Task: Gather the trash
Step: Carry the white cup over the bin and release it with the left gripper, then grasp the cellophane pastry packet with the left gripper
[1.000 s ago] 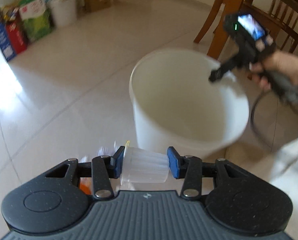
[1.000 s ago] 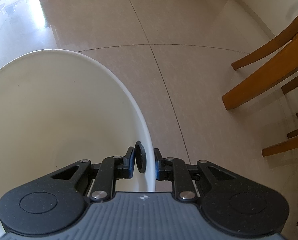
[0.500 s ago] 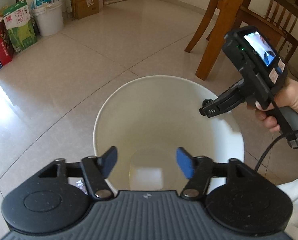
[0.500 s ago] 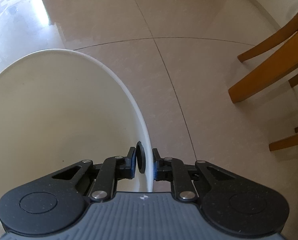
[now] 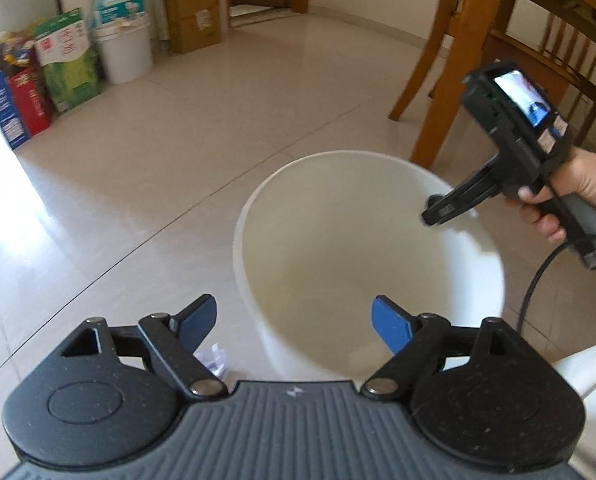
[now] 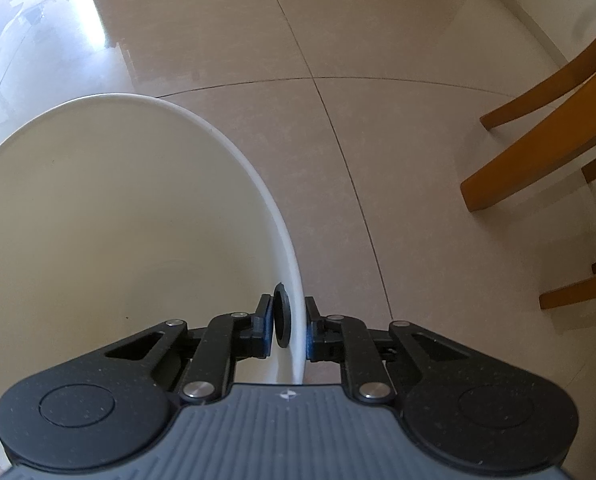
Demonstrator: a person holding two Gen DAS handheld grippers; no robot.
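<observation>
With my right gripper (image 6: 289, 326) clenched on the rim of the round white plastic bucket (image 5: 378, 248), the bucket hangs on that one thin edge; a slip there would tip it. My left gripper (image 5: 293, 320) has jaws opening, nothing between them, just over the bucket's near rim. A second ago it held a ribbed clear plastic cup; that's gone, presumably into the bucket, though I can't see it inside. Crumpled white paper scrap (image 5: 213, 360) lies on the floor just beside the bucket's base.
</observation>
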